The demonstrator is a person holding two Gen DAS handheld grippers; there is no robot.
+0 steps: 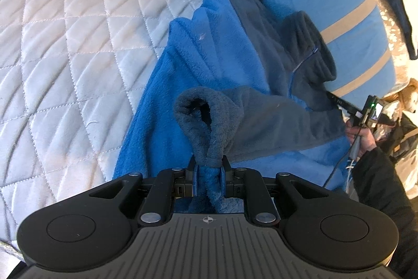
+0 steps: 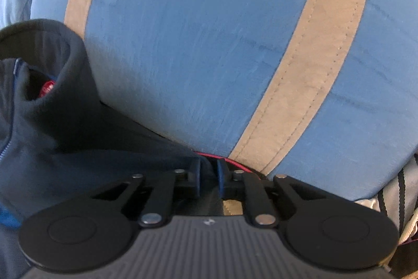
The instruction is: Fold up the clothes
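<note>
The left gripper (image 1: pixel 208 171), angled down, clamps a bunched sleeve cuff (image 1: pixel 198 119) of the blue fleece jacket (image 1: pixel 209 43) lying on the quilted bed (image 1: pixel 65 30). The right gripper (image 2: pixel 209 175) pinches the jacket's dark shoulder against a striped cushion (image 2: pixel 209 43).

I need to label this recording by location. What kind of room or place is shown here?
Most likely a bedroom at home. A quilted bedspread covers what looks like a bed, blue pillows with beige stripes lie at one end, and a blue fleece jacket is spread on top.
</note>
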